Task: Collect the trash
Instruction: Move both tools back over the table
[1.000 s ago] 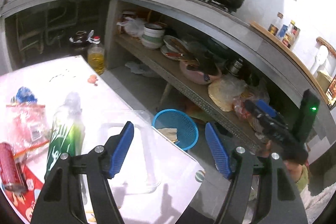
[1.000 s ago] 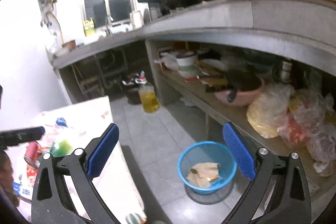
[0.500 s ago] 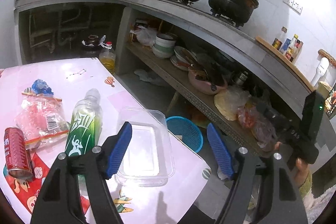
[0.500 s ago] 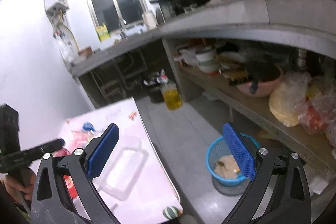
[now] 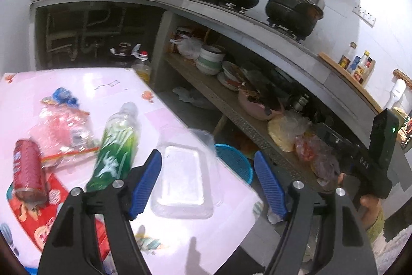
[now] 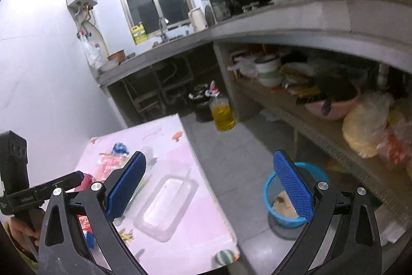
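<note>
Both views swung from the floor basket toward the bench, so now the left gripper (image 5: 207,182) hangs open over the clear tray (image 5: 184,183), with the green bottle (image 5: 117,146) at 10 o'clock, looking (blurry) like the easier, squarer grab.

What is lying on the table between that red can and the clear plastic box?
A green bottle lies on its side between the red can and the clear plastic box, best seen in the left wrist view.
</note>
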`<state>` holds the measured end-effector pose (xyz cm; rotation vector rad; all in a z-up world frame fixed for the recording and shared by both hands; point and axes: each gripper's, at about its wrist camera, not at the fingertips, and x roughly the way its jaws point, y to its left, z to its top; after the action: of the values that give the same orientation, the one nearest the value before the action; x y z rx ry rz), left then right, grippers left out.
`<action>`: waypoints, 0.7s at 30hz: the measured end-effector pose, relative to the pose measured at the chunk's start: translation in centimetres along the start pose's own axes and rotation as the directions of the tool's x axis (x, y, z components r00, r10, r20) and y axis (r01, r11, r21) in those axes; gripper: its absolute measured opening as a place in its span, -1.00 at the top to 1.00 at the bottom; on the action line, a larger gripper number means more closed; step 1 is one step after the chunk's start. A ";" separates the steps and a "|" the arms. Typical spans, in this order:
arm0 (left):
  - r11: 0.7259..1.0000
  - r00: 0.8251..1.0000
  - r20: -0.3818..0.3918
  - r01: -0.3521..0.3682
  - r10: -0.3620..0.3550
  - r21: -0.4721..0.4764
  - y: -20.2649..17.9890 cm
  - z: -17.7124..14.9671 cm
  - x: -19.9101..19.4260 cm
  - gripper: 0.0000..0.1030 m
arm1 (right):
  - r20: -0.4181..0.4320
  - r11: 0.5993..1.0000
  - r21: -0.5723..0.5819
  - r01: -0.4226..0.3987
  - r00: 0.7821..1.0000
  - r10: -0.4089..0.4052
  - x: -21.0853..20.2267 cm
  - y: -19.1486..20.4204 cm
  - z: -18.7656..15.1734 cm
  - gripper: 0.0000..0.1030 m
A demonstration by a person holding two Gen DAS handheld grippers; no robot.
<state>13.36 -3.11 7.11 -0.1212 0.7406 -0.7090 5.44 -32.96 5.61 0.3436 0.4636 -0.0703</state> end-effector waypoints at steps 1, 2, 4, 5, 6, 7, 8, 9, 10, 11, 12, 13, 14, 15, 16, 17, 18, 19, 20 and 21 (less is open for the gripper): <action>1.000 1.000 -0.001 -0.012 0.012 -0.005 0.3 -0.3 -0.3 -0.40 | -0.013 1.000 0.004 -0.013 1.000 0.013 0.3 0.1 -0.3 -0.85; 1.000 1.000 -0.006 -0.026 0.026 -0.015 0.8 -0.8 -0.6 -0.40 | -0.025 1.000 0.002 -0.021 0.999 0.021 0.7 0.3 -0.5 -0.85; 0.998 0.999 -0.011 -0.051 0.050 -0.034 1.6 -1.5 -1.1 -0.40 | -0.059 0.999 -0.010 -0.040 0.997 0.040 1.5 0.9 -1.0 -0.85; 0.997 0.998 -0.012 -0.062 0.062 -0.046 2.0 -1.9 -1.4 -0.40 | -0.070 0.999 -0.019 -0.045 0.997 0.043 1.8 1.2 -1.3 -0.85; 0.996 0.997 -0.011 -0.071 0.070 -0.056 2.4 -2.2 -1.6 -0.40 | -0.073 0.999 -0.030 -0.046 0.996 0.043 2.0 1.5 -1.4 -0.85; 0.995 0.997 -0.010 -0.077 0.077 -0.066 2.7 -2.4 -1.9 -0.40 | -0.080 0.997 -0.051 -0.049 0.996 0.045 2.4 2.0 -1.6 -0.85; 0.993 0.996 -0.006 -0.085 0.085 -0.079 3.1 -2.8 -2.2 -0.40 | -0.095 0.996 -0.072 -0.051 0.995 0.044 2.7 2.4 -1.8 -0.85; 0.992 0.996 -0.003 -0.090 0.090 -0.087 3.4 -3.1 -2.4 -0.40 | -0.113 0.994 -0.093 -0.051 0.993 0.040 3.0 2.9 -2.0 -0.85; 0.991 0.995 -0.001 -0.095 0.095 -0.093 3.6 -3.4 -2.5 -0.40 | -0.132 0.993 -0.110 -0.050 0.991 0.035 3.3 3.4 -2.3 -0.85; 0.990 0.995 0.002 -0.100 0.100 -0.099 3.8 -3.7 -2.7 -0.40 | -0.159 0.991 -0.124 -0.050 0.987 0.030 3.9 3.8 -2.7 -0.85; 0.990 0.995 0.002 -0.102 0.103 -0.102 3.9 -3.9 -2.7 -0.40 | -0.189 0.989 -0.133 -0.057 0.982 0.031 4.5 4.2 -2.9 -0.85; 0.989 0.994 0.001 -0.105 0.106 -0.104 4.1 -4.3 -2.7 -0.40 | -0.224 0.989 -0.137 -0.062 0.974 0.030 5.2 4.5 -3.3 -0.85; 0.989 0.994 0.000 -0.105 0.106 -0.106 4.2 -4.5 -2.7 -0.40 | -0.259 0.988 -0.136 -0.066 0.965 0.029 5.9 4.7 -3.8 -0.85; 0.988 0.995 -0.002 -0.104 0.104 -0.110 4.4 -4.8 -2.7 -0.40 | -0.296 0.988 -0.134 -0.073 0.955 0.030 6.7 4.9 -4.5 -0.85; 0.988 0.995 -0.004 -0.101 0.102 -0.114 4.5 -4.9 -2.6 -0.40 | -0.323 0.987 -0.136 -0.080 0.946 0.032 7.3 5.1 -5.2 -0.85; 0.988 0.995 -0.008 -0.096 0.096 -0.121 4.6 -5.2 -2.5 -0.40 | -0.350 0.985 -0.145 -0.088 0.936 0.032 7.7 5.4 -5.9 -0.85; 0.988 0.996 -0.012 -0.093 0.093 -0.125 4.6 -5.3 -2.5 -0.40 | -0.374 0.982 -0.160 -0.097 0.927 0.031 8.0 5.7 -6.6 -0.85; 0.988 0.996 -0.015 -0.089 0.088 -0.130 4.6 -5.5 -2.4 -0.40 | -0.400 0.977 -0.179 -0.114 0.916 0.033 8.1 6.1 -7.5 -0.85; 0.988 0.996 -0.017 -0.086 0.084 -0.130 4.5 -5.6 -2.4 -0.40 | -0.416 0.973 -0.193 -0.127 0.909 0.035 8.0 6.5 -8.1 -0.85; 0.988 0.997 -0.019 -0.082 0.081 -0.130 4.5 -5.7 -2.3 -0.40 | -0.431 0.968 -0.208 -0.138 0.902 0.035 8.0 6.7 -8.8 -0.85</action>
<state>10.90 2.58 2.70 -0.2041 0.8007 -0.5841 9.76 -23.56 -3.31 0.1428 0.8818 0.1511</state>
